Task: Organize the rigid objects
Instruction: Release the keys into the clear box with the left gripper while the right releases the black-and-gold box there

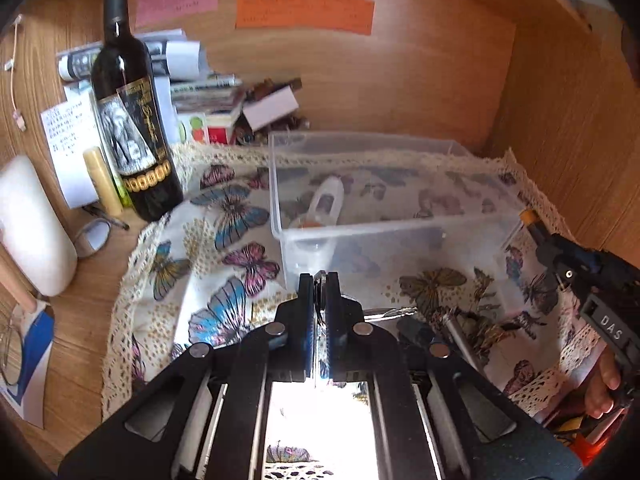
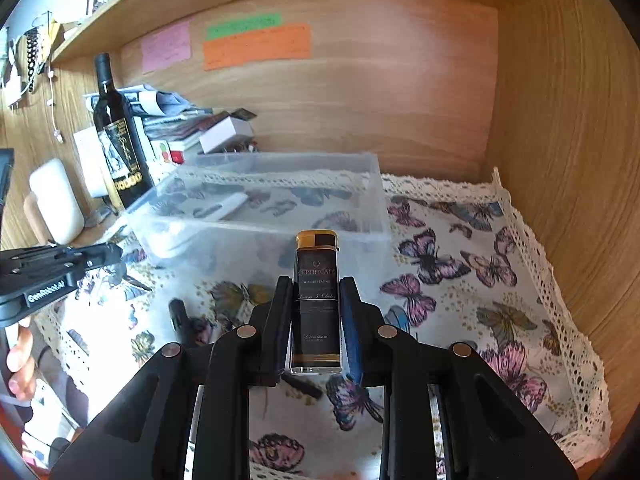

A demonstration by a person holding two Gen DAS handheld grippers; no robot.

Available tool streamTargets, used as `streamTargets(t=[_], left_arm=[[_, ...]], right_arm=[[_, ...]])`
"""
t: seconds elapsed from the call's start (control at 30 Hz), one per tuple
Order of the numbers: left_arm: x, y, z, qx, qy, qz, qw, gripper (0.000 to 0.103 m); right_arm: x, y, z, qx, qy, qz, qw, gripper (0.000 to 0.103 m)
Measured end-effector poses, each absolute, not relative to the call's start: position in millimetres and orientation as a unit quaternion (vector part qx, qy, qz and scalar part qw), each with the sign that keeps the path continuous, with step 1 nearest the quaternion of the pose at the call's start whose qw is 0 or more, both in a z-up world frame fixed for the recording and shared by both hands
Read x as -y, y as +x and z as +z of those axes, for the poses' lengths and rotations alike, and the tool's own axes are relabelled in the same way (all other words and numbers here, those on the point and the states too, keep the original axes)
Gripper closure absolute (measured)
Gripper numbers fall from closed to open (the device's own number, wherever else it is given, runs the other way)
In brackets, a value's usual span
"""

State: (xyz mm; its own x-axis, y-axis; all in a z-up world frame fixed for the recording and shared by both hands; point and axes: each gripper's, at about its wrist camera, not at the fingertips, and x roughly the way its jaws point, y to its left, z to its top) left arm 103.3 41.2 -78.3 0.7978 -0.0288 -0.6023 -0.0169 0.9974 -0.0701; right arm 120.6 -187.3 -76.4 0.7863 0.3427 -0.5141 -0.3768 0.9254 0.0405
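A clear plastic bin (image 1: 400,236) (image 2: 256,216) stands on a butterfly cloth, with a white thermometer-like device (image 1: 326,204) (image 2: 224,208) inside. My left gripper (image 1: 319,280) is shut on a thin metal object (image 1: 319,304), just before the bin's near wall. My right gripper (image 2: 316,284) is shut on a black lighter with a gold top (image 2: 316,300), held upright in front of the bin; it shows at the right in the left wrist view (image 1: 536,228). A metal rod (image 1: 460,336) and a dark pen-like item (image 2: 178,316) lie on the cloth.
A wine bottle (image 1: 128,120) (image 2: 116,136) stands at the left with papers and boxes (image 1: 208,100) behind it. A white block (image 1: 32,228) sits at far left. Wooden walls (image 2: 560,140) close the back and right. The butterfly cloth (image 2: 460,280) extends right.
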Motion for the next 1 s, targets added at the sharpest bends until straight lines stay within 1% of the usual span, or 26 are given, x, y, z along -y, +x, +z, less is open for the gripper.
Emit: streamTargets(t=[0.2,0.4,0.67,1.0], left_arm=[[-43,109,-49,-0.277,-0.042,-0.005,0.96,0.099],[-42,133,-39,-0.266,-0.041,-0.006,0.963,0.099],[-31,172,-45,-0.282,-0.032,-0.011,0.959,0.099],[-15,207,-68,-0.318,-0.022,-0.021,0.948,0.099]], right_arm=[[180,126,-56,-0.238,-0.034,0.194,0.951,0.081],[170,140,-45,-0.225,-0.038,0.201,0.953,0.081],[160,172,-50,-0.243,-0.041,0.205,0.947,0.081],[157,204,-72,-0.286,-0.039,0.204,0.936,0.081]])
